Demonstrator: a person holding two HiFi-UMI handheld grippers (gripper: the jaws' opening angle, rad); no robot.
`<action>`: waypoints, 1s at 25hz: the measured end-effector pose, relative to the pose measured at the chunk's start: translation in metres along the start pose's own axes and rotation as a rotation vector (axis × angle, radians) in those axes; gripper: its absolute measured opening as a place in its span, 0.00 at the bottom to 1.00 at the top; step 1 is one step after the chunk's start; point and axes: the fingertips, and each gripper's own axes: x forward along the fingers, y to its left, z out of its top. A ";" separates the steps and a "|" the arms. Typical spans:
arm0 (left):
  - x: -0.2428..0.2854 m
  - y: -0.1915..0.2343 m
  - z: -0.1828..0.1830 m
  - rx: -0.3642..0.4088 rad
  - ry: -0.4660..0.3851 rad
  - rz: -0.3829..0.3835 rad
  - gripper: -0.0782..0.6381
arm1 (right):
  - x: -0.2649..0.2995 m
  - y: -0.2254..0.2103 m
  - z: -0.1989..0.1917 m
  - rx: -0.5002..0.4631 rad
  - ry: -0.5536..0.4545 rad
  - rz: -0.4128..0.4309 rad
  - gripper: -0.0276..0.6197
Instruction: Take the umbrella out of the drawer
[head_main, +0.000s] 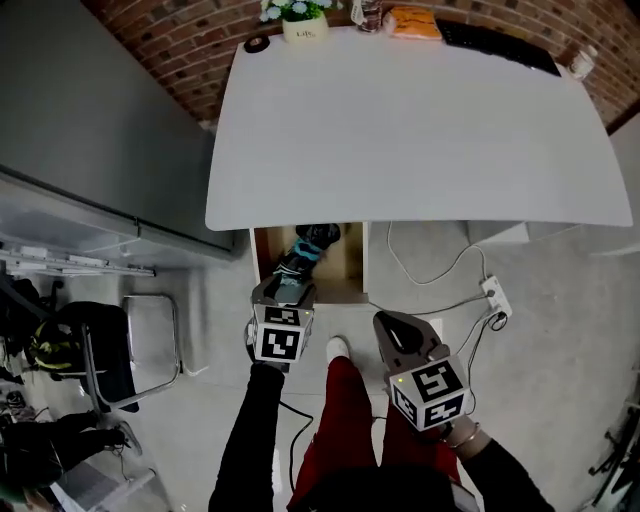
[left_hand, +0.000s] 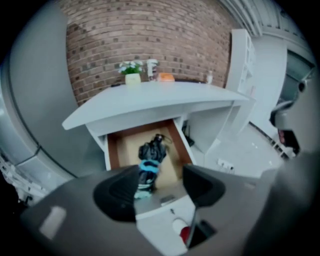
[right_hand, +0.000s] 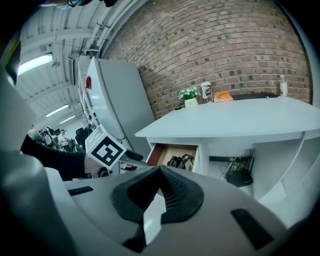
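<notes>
My left gripper (head_main: 286, 291), released, points at the umbrella (head_main: 312, 246) in the open drawer (head_main: 261, 258); my right gripper (head_main: 387, 327), nearer, is clenched on nothing.

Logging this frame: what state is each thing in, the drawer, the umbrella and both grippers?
Drawer: pulled open.
Umbrella: folded, lying inside the drawer, not gripped.
Left gripper: open, aimed down at the umbrella, pads touching nothing.
Right gripper: shut, empty, away from the drawer.
</notes>
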 end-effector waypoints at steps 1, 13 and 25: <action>0.008 0.003 -0.003 0.015 0.014 -0.010 0.48 | 0.007 0.000 -0.004 0.013 0.005 -0.014 0.04; 0.109 0.025 -0.028 0.239 0.128 -0.043 0.55 | 0.076 -0.015 -0.059 0.154 0.033 -0.138 0.04; 0.182 0.037 -0.046 0.297 0.238 -0.056 0.56 | 0.122 -0.030 -0.086 0.223 0.051 -0.177 0.04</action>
